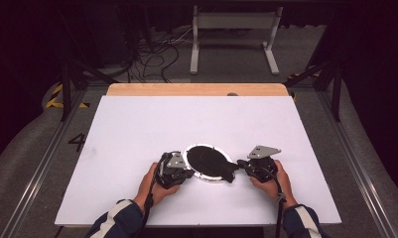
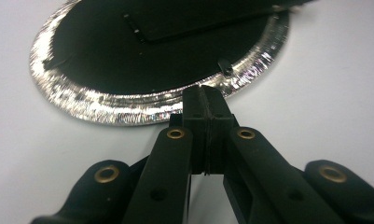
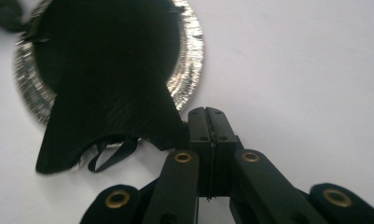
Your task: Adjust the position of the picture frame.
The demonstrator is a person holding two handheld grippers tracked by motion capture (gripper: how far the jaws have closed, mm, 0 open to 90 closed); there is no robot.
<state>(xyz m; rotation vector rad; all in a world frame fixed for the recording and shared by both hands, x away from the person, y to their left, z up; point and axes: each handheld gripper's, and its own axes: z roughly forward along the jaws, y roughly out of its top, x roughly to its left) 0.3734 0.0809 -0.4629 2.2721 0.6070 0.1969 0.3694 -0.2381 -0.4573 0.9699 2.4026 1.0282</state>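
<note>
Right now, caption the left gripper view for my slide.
Shut left gripper at the silver rim of a round reflector lying on the white table.

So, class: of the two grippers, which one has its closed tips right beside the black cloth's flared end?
The right gripper. Its shut jaws sit against the flared end of the black cloth, whereas the left gripper meets the silver plate's rim.

Your plate (image 1: 202,173) sits on the surface (image 1: 137,129), near its front edge and about midway across. A cloth (image 1: 211,161) lies on the plate and overhangs its right rim. Your left hand-held gripper (image 1: 189,173) flanks the plate's left; your right hand-held gripper (image 1: 240,163) flanks its right.
</note>
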